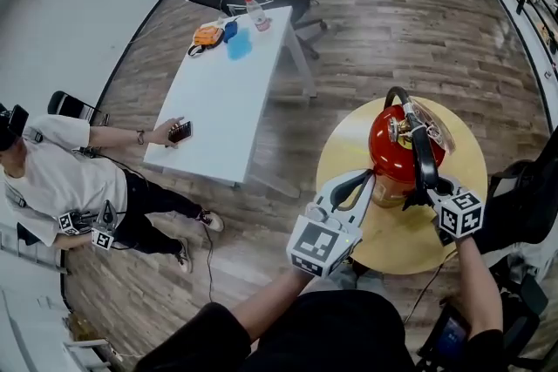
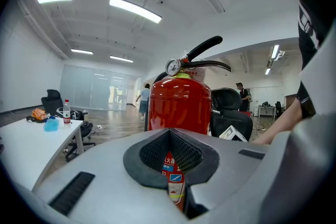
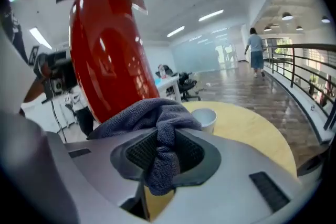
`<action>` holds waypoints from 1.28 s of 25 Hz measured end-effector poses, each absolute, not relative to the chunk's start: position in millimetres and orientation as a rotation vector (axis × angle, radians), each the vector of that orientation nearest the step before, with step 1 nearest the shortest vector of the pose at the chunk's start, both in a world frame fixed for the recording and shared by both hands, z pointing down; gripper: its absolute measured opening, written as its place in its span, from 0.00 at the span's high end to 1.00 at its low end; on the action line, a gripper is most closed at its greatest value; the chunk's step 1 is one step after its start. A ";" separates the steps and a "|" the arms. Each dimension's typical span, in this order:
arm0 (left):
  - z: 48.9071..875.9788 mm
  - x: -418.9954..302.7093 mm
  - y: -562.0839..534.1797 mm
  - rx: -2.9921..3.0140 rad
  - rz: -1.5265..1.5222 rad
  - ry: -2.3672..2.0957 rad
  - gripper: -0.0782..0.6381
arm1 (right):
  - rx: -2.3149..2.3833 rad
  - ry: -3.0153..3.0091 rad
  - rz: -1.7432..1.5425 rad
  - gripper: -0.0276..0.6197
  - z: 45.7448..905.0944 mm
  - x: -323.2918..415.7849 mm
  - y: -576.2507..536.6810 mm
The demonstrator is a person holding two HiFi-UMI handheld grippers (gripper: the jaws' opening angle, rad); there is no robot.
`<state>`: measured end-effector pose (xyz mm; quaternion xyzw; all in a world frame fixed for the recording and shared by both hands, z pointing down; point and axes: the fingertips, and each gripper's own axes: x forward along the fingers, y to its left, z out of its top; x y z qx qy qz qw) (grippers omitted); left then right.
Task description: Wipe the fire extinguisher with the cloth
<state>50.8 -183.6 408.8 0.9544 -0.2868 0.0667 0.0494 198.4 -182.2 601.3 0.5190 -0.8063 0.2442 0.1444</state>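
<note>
Extinguisher [image 1: 397,154] stands upright about the middle of the round bench [image 1: 344,148], and both grippers are in close on its near side. The right gripper [image 3: 160,147] is clenched on the cloth [image 3: 152,115]: a grey wad is pinched between the jaws and bunches out toward the red body, just beside it. Whether it touches the body, I can't tell. The left gripper [image 2: 170,136] has its jaws drawn together with nothing in them. It's aimed at the label low on the cylinder, perhaps to steady it. So the cloth is picked up and brought in, but the red shell gives no sign of how much has been wiped. By my read, the wiping itself is mostly ahead.
</note>
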 end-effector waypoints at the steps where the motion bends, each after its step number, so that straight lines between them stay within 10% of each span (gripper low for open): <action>1: 408.7 50.7 -183.7 2.907 0.208 -0.874 0.86 | 1.453 -2.275 0.687 0.80 615.4 194.5 -177.6; 20: 408.8 49.8 -181.3 2.895 0.206 -0.872 0.86 | 1.610 -2.650 -0.004 0.80 325.9 154.1 -140.2; 32: 408.2 50.2 -181.8 2.904 0.204 -0.850 0.86 | 1.420 -2.684 -0.247 0.80 305.8 99.2 -131.3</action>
